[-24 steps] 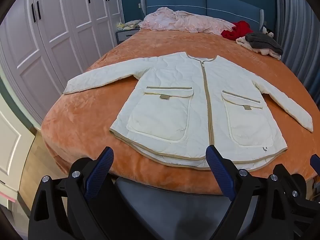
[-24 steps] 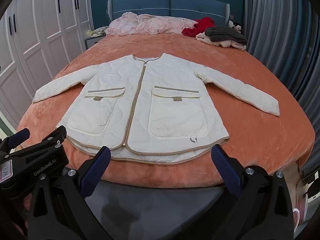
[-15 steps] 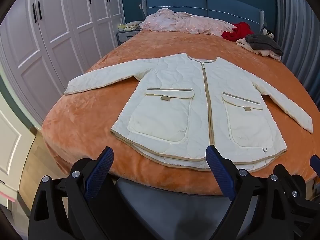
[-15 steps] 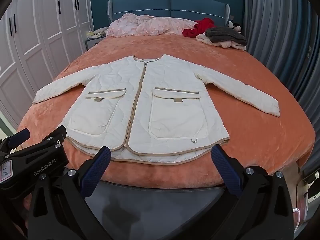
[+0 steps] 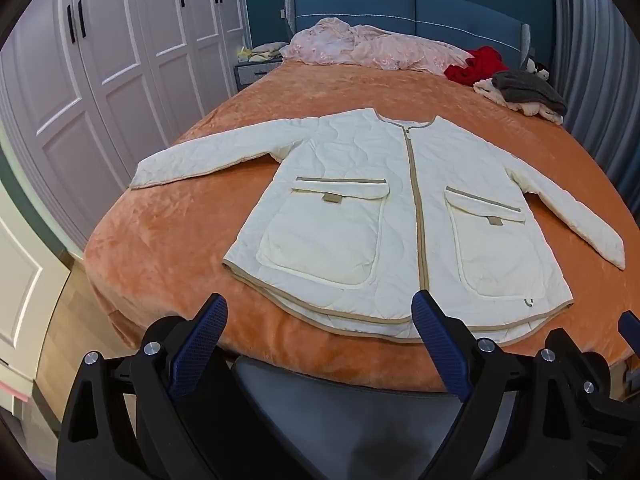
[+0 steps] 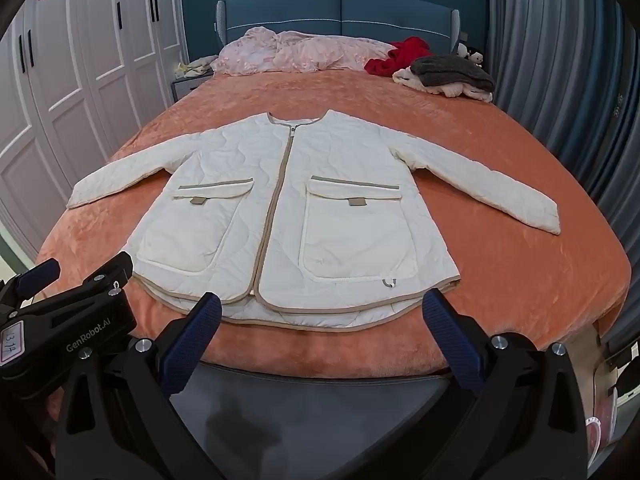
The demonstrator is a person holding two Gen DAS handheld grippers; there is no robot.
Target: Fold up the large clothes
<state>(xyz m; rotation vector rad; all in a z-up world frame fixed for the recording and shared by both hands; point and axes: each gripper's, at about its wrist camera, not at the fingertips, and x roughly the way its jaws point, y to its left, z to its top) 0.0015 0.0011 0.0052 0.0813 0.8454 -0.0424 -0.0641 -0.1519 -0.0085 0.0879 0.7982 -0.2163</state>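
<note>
With the left gripper (image 5: 320, 344) and right gripper (image 6: 320, 340) both agape and empty short of the jacket (image 6: 288, 216) hem, we should seize the two sleeve cuffs first.

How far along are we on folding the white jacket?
Done: the white quilted jacket lies spread flat and zipped on the orange bed, both sleeves out to the sides. In hand: nothing; the left tongs and right tongs are open, short of the hem. Left: every fold, sleeves and body.
</note>
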